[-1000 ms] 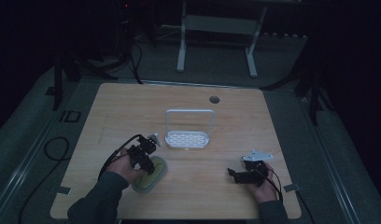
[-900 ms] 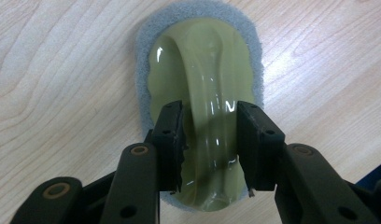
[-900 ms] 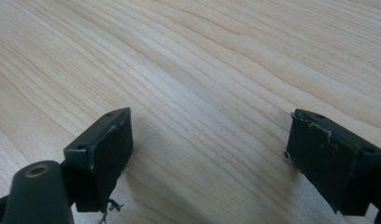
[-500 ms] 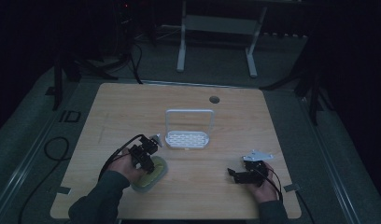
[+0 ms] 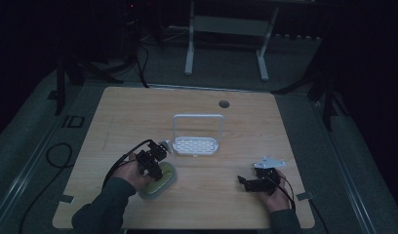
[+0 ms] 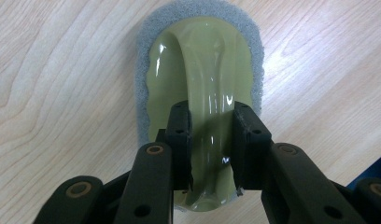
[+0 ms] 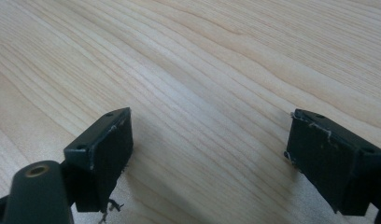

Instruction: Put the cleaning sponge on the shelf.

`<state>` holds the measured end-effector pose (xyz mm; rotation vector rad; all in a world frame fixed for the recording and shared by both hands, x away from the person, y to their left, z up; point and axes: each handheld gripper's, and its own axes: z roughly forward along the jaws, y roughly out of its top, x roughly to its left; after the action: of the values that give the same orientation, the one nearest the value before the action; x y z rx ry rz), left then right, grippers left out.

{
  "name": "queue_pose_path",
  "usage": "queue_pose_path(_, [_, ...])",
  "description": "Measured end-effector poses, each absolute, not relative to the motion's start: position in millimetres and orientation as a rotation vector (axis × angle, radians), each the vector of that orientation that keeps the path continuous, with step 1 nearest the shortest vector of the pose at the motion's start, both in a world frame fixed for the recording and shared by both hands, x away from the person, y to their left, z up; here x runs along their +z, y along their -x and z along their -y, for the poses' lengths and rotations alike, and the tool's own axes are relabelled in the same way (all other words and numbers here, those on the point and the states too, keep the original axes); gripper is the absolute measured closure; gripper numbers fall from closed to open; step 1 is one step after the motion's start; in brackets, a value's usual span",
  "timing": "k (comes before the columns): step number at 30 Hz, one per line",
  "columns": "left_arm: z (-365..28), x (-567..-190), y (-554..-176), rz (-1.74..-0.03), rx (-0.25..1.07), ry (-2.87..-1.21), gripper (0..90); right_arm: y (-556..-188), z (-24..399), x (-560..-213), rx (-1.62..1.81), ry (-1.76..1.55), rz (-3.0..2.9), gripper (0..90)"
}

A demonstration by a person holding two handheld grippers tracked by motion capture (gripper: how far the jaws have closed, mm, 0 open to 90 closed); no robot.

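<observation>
- The left gripper (image 6: pixel 209 135) has just been closing, and its two black jaws now clamp the arched handle (image 6: pixel 208 93) of a pale green scrubbing pad (image 6: pixel 200 84), one pad on each side of the glossy arch.
- The scrubbing pad has a grey scouring layer (image 6: pixel 144 65) under its green plastic body; the fuzzy grey edge shows all round the top and sides in the left gripper view.
- In the high view the scrubbing pad (image 5: pixel 160 184) lies flat on the wooden table (image 5: pixel 138 112), toward the near left part, with the left gripper (image 5: pixel 150 163) on top of it and the person's left hand (image 5: pixel 131 173) wrapped round the gripper body (a black cable loops off behind it).
- Just beyond the pad, near the middle of the table, stands a small white rack (image 5: pixel 197 136) with an upright hoop frame and a perforated base; the dim light makes it hard to tell exactly what kind of rack it is.
- The right gripper (image 7: pixel 209 154) has its jaws spread wide with bare wood grain between them, holding nothing.
- In the high view the right gripper (image 5: pixel 250 183) sits low over the near right part of the table, well apart from the pad, with the right hand (image 5: pixel 275 187) behind it.
- A round grommet hole (image 5: pixel 224 104) lies in the tabletop near the far edge.
</observation>
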<state>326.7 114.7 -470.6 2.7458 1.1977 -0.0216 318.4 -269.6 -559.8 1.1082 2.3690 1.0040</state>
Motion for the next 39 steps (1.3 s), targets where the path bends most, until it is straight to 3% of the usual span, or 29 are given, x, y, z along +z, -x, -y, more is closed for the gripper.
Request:
queue_pose_path(24, [-107.6,-461.1,-327.0,-1.055,0.047,-2.748,71.8,-318.4,269.5,-559.8,1.004,-1.109,-2.369,14.2])
queue_pose_path(39, [-102.7,-451.4,-328.3,-0.879,0.131,-2.753,71.8,-318.4,269.5,-559.8,1.004,-1.109,-2.368,14.2])
